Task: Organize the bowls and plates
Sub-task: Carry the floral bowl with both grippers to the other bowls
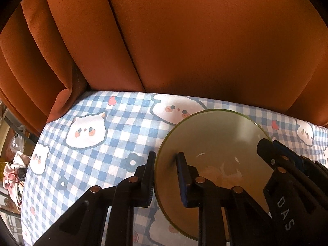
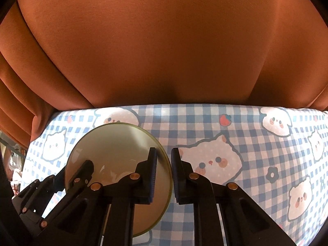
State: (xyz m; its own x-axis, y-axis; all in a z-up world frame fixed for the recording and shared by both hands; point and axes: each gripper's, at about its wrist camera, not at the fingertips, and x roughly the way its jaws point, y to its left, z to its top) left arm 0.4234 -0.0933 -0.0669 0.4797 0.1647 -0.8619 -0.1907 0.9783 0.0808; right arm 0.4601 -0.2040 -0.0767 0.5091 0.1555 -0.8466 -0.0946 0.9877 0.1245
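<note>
Left wrist view, nearest first: the left tool [image 1: 165, 176] has its two black fingers pinching the left rim of a round, shallow, olive-green plate [image 1: 215, 135], one finger outside the rim and one over the inside face. On the plate's opposite edge, at right in this view, the right tool [image 1: 266, 149] pinches the rim in the same way. Right wrist view shows the mirror of this: the right tool [image 2: 164, 176] straddles the plate's [image 2: 114, 143] right rim, with the left tool [image 2: 82, 172] on its far left edge. So the plate lies between the two tools, held on both sides, and neither hand is nearer than the other. Being round, it has no long axis; the line that matters runs from one grip to the other across its middle. It sits low over, or on, a worktop [image 2: 205, 127] covered by a blue-and-white checked cloth with cartoon animals; whether it touches cannot be told. Open cloth spreads to either side of the plate. Farther back, the worktop's far edge meets an orange curtain [image 2: 164, 51], hanging just behind it, so room that way looks short. No bowls or other plates are in view.
</note>
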